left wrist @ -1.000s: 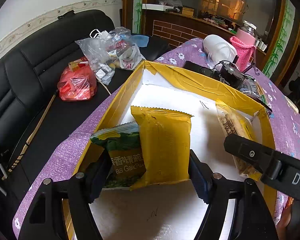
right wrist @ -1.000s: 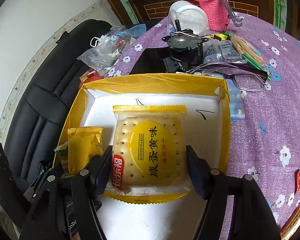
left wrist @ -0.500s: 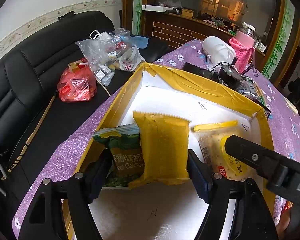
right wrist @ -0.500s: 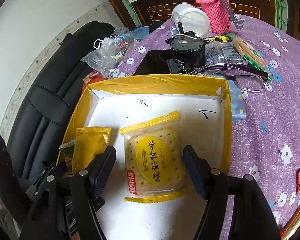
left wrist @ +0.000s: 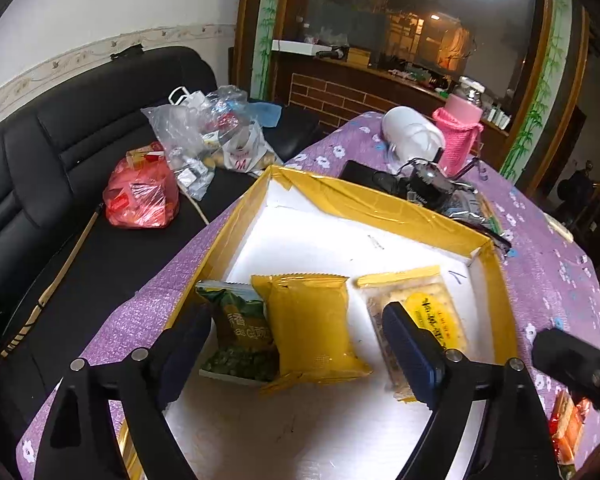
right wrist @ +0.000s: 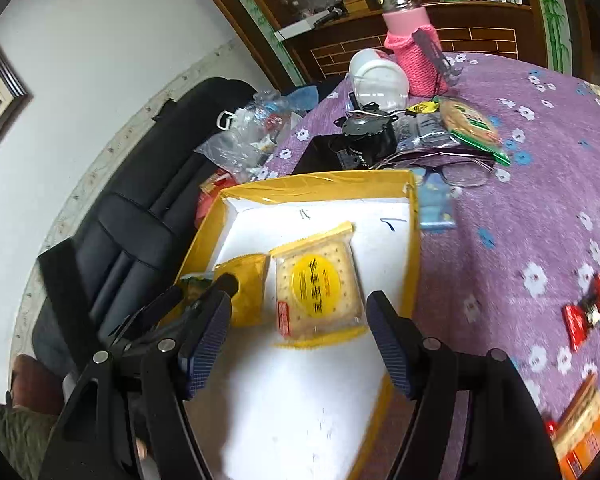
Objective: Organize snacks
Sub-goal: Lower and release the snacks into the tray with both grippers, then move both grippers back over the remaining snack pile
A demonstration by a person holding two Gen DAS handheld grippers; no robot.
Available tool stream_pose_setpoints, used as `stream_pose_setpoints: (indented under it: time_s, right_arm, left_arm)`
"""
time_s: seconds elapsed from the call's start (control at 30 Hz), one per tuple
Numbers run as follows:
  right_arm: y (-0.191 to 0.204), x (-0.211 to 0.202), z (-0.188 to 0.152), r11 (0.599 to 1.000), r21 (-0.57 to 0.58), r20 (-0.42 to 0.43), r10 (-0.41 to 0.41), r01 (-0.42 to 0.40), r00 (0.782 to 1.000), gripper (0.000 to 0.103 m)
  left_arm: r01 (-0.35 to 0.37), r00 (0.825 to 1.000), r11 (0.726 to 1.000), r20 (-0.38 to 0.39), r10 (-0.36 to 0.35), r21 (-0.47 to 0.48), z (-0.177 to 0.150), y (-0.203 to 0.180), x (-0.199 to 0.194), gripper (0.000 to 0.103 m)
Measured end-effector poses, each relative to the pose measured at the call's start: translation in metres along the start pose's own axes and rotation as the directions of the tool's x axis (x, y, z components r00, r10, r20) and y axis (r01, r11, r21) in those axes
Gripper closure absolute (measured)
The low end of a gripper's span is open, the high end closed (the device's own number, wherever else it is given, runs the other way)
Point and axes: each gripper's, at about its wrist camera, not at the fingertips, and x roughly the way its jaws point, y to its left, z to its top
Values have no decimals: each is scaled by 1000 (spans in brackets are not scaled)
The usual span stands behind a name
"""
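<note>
A yellow-walled box (left wrist: 380,204) with a white floor sits on the purple flowered table. Inside lie a green snack bag (left wrist: 240,332), a plain yellow packet (left wrist: 314,320) and a clear cracker packet with a yellow label (left wrist: 428,312), side by side. The cracker packet (right wrist: 316,288) and yellow packet (right wrist: 246,284) also show in the right wrist view. My left gripper (left wrist: 296,354) is open above the box floor, in front of the packets. My right gripper (right wrist: 298,340) is open and empty, raised just behind the cracker packet.
Red wrapped snacks (right wrist: 588,312) and orange packets (right wrist: 580,432) lie on the table to the right. A motor (right wrist: 364,136), glasses (right wrist: 460,172), a pink bottle (right wrist: 412,48) and a white jar (right wrist: 376,76) stand behind the box. Plastic bags (left wrist: 204,140) lie on the black sofa.
My right gripper opened, let the cracker packet go flat on the box floor and drew back upward. My left gripper let go of the yellow packet and pulled back a little.
</note>
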Motion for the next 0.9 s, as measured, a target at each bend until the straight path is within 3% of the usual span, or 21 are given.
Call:
stream_pose_setpoints:
  time_s: [0.13,0.33,0.63,0.8,0.9]
  right_arm:
    - [-15,-27,-15,999,22,22,36,-36,999,33]
    - [-64,-78,-53,996,82,64,26,-31,998,33]
    - [-150,-158,-100,975,213,149,-93,60,984,33]
    - [-201,-190,-118,944,311,215,-183,110,959,32]
    - [-236,-197,-131,912,387,230,-235,133,944,31]
  left_arm:
    - [28,999,1000,29,-27,-2,0,-1,-6,12]
    - [66,994,998,92,-65,-11,0,2,-19,12]
    - [86,988,996,125,-88,20,-2,-7,-32,11]
    - [82,985,994,148,-92,73,-10,-22,-51,11]
    - [115,981,987,143,-130,111,-16,-35,-66,12]
